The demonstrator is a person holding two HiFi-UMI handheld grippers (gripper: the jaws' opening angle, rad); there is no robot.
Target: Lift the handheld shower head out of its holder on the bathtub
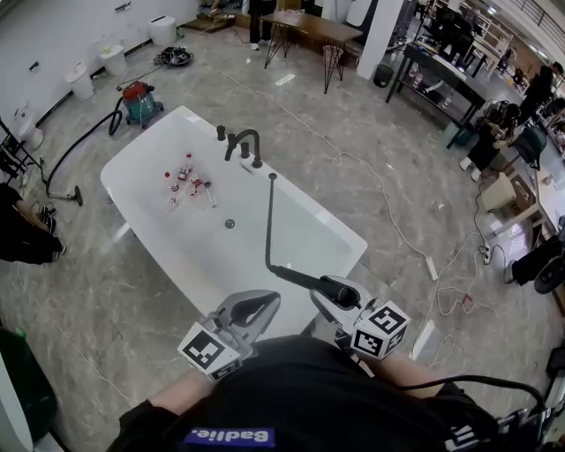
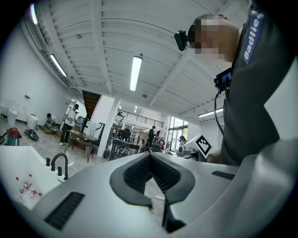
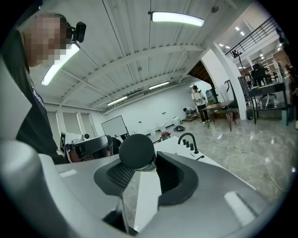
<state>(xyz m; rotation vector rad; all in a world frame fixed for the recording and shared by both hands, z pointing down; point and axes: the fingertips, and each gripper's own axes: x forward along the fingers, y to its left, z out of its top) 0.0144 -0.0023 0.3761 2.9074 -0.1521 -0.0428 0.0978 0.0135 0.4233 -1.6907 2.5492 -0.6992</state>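
The white bathtub [image 1: 141, 150] stands on the grey floor with a black faucet [image 1: 243, 141] on its far rim. A black hose [image 1: 267, 225] runs from the rim beside the faucet across the tub to the black shower head [image 1: 322, 284]. My right gripper [image 1: 334, 297] is shut on that shower head and holds it over the tub's near corner. In the right gripper view the round black shower head [image 3: 137, 151] sits between the pads. My left gripper [image 1: 265, 305] hangs beside it, shut and empty, its pads [image 2: 139, 172] meeting at the tips.
Small red and white items [image 1: 187, 177] lie in the tub near the drain [image 1: 229, 224]. A red and teal vacuum [image 1: 139, 101] stands beyond the tub. White cables [image 1: 388, 212] and a power strip [image 1: 432, 267] cross the floor at right. Tables [image 1: 309, 26] and people are at the back.
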